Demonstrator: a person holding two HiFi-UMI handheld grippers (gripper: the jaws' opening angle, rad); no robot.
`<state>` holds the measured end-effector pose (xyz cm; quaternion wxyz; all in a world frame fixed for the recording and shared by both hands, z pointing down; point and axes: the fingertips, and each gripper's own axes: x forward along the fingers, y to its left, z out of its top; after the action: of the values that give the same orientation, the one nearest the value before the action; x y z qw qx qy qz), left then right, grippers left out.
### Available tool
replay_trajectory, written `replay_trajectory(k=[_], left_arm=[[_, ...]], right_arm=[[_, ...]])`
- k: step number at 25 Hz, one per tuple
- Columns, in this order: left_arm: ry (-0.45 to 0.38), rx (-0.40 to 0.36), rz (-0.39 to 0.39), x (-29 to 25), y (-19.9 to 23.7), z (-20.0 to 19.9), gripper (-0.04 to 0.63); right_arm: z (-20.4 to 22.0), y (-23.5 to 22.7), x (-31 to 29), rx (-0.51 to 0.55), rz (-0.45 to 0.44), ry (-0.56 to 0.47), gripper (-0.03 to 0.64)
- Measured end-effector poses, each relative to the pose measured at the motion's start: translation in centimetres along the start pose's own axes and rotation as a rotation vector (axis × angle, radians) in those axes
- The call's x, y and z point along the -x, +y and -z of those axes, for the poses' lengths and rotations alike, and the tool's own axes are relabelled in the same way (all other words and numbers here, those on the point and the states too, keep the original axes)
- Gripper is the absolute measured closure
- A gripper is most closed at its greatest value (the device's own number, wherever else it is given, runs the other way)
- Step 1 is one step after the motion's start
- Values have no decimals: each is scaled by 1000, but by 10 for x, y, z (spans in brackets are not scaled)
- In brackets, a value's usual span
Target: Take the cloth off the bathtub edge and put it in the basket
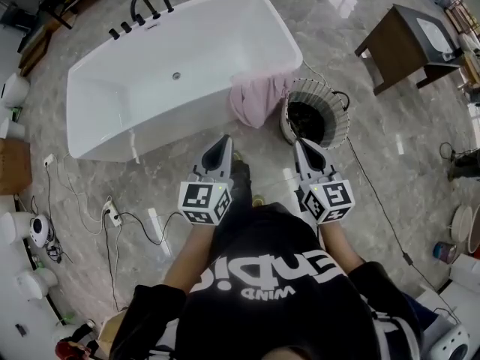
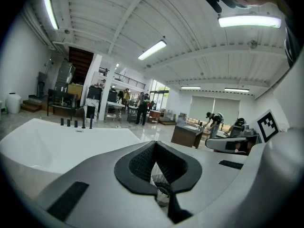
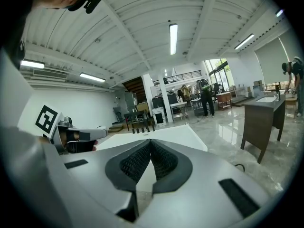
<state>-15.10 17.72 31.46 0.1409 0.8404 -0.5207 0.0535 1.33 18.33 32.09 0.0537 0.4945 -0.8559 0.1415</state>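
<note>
Both grippers were empty and held side by side over the floor, in front of the person.

- Left gripper: jaws pressed together at the tips, nothing between them. It pointed toward the near side of the bathtub, just left of the cloth.
- Right gripper: jaws also pressed together, nothing pinched. It pointed at the basket, with its tip near the basket's near rim.
- Neither gripper touched the cloth, the tub or the basket.

Cloth: pink, draped over the tub rim at the near corner on the basket's side. Most of it hung down the tub's outer wall, and a smaller part lay over the rim.

Basket: white and slatted, with a dark inside. It stood upright on the floor just beside that tub corner. Its rim was right next to the hanging cloth, but I couldn't tell whether they touched. I couldn't make out anything inside it.

Other things:
- Black faucet on the tub's far rim.
- Wooden cabinet well apart, to the right.
- Cables and a power strip on the floor, left of the person.
</note>
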Motion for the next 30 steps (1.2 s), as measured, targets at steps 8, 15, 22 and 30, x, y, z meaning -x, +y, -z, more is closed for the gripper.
replay_trajectory(k=[8, 15, 22, 30], left_arm=[[9, -12, 40, -63, 37, -13, 583], [31, -28, 92, -128, 79, -42, 583], [45, -47, 160, -194, 115, -74, 583], [67, -69, 251, -247, 132, -91, 583]], right_arm=[[-14, -25, -68, -4, 23, 2, 604], [-37, -47, -134, -21, 68, 18, 604], [-66, -71, -195, -30, 106, 24, 604], [-83, -92, -239, -67, 169, -1, 604]])
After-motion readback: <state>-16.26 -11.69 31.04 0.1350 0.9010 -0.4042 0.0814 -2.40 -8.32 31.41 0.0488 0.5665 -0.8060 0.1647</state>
